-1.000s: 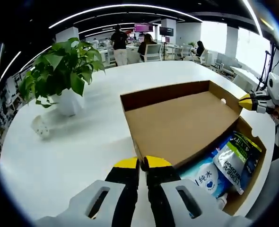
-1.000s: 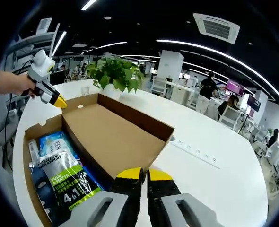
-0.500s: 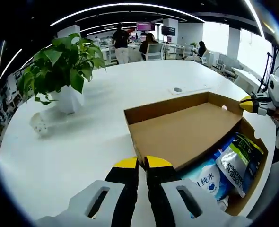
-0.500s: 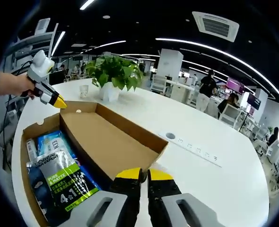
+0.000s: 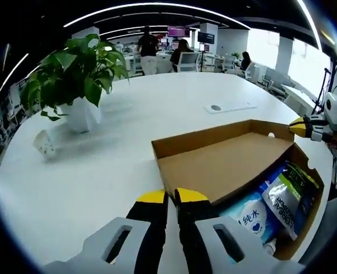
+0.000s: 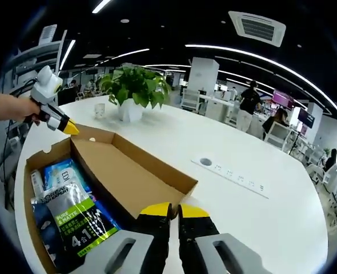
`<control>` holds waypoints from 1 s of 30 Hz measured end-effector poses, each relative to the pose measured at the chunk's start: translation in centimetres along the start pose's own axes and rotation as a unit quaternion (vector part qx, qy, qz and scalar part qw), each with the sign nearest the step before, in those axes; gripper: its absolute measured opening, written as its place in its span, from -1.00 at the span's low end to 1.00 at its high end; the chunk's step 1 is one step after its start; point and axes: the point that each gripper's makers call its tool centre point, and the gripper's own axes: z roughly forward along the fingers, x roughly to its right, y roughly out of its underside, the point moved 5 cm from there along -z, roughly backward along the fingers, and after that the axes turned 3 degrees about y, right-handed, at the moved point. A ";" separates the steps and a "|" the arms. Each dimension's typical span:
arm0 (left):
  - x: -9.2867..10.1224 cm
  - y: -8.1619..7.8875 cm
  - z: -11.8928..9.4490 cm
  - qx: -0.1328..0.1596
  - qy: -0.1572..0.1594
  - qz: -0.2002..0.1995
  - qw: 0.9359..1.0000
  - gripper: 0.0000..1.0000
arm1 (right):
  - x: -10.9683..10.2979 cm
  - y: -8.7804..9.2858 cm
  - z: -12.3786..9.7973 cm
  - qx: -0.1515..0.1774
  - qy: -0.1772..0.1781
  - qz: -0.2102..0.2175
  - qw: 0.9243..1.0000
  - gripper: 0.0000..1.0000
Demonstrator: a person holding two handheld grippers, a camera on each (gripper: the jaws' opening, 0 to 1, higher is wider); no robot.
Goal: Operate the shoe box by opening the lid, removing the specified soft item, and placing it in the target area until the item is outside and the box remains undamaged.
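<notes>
On the white table (image 5: 100, 165) the lid (image 5: 223, 165) is folded well back from the box (image 6: 34, 171), hinged along its far side. The left gripper (image 5: 172, 198) is clenched on one front corner of the lid, the right gripper (image 6: 172, 210) on the other. Both should swing level and slowly, so the hinge does not tear. The pouches (image 6: 77, 225) lie inside the box, uncovered.
</notes>
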 end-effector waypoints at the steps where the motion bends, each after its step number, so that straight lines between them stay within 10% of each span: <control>1: 0.1 0.0 0.0 0.000 -0.001 -0.001 1.000 -0.93 | 0.0 0.0 0.0 0.000 0.000 0.000 1.000 -1.00; 30: 2.2 0.5 -3.2 0.015 -0.001 0.006 1.000 -0.65 | -2.4 0.6 -4.0 -0.009 -0.060 0.027 0.998 -0.45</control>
